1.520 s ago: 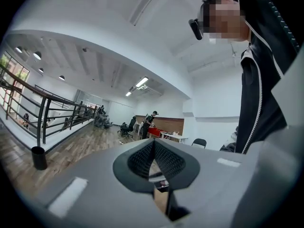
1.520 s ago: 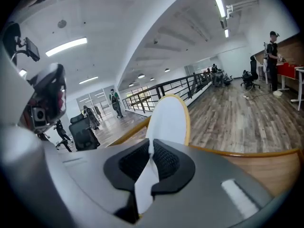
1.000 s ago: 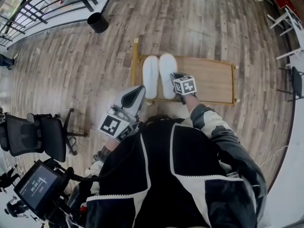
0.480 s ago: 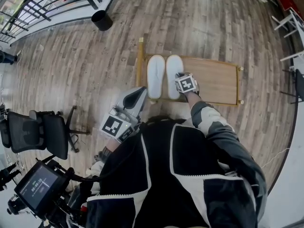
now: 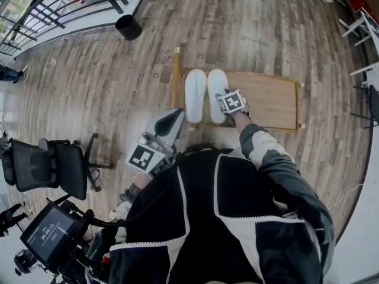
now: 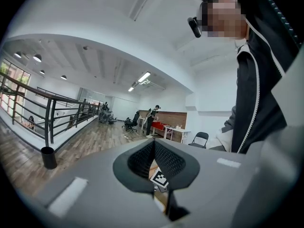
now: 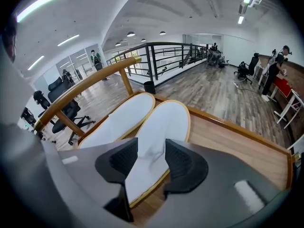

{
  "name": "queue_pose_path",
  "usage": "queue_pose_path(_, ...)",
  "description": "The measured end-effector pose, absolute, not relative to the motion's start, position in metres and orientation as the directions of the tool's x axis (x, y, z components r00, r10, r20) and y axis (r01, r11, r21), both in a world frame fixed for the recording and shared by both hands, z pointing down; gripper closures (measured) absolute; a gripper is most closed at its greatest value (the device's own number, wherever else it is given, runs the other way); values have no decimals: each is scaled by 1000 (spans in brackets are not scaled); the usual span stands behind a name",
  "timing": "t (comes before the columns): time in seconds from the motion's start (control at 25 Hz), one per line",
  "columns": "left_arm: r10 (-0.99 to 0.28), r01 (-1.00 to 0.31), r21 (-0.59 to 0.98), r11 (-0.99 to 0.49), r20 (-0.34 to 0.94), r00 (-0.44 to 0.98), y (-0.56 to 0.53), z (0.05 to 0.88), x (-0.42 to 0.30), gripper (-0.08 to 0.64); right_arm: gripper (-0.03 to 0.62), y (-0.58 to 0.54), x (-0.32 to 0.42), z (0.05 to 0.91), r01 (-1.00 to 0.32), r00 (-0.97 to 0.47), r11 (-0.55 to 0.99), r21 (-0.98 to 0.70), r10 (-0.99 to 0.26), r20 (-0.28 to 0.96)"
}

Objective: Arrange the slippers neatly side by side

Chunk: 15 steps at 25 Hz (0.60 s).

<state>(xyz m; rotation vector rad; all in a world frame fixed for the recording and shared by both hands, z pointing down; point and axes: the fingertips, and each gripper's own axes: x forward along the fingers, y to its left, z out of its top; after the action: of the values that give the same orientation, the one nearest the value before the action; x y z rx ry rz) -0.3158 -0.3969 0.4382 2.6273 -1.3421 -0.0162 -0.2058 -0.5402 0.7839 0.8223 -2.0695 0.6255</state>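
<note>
While the R gripper (image 7: 151,161) tips steeply down over the near end of the right-hand flat white fabric slipper (image 5: 216,90), arm stretched fwd, its jaws have just been opening & stand wide, heel between them, not clamped. The twin white slipper (image 5: 195,95) lies just left of it, both on the low wooden bench (image 5: 269,102). L gripper (image 6: 154,151) sits level by the torso, jaws closed, empty.
</note>
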Motion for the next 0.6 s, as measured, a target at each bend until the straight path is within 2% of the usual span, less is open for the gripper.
queue_pose_path(0.12, -795, -792, 174, -585, 69, 602, -399, 437, -312, 541, 408, -544, -203, 771, -736, -483, 659, -153, -354, 800)
queue_pose_path(0.28, -786, -782, 176, -597, 64, 615, -403, 438, -304, 541, 415, -551, -193, 725, -744, -534, 650, -153, -441, 721)
queue_pose_path(0.36, -781, -777, 175, -605, 57, 621, -405, 440, -302, 541, 452, -551, -192, 684, -729, -590, 667, -154, -499, 635)
queue_pose_path(0.44, -772, -768, 178, -615, 61, 632, -406, 440, -298, 541, 519, -546, -195, 635, -701, -659, 693, -168, -539, 525)
queue_pose_path(0.6, -756, -749, 192, -634, 50, 653, -409, 432, -288, 541, 588, -514, -208, 531, -606, -780, 782, -146, -548, 303)
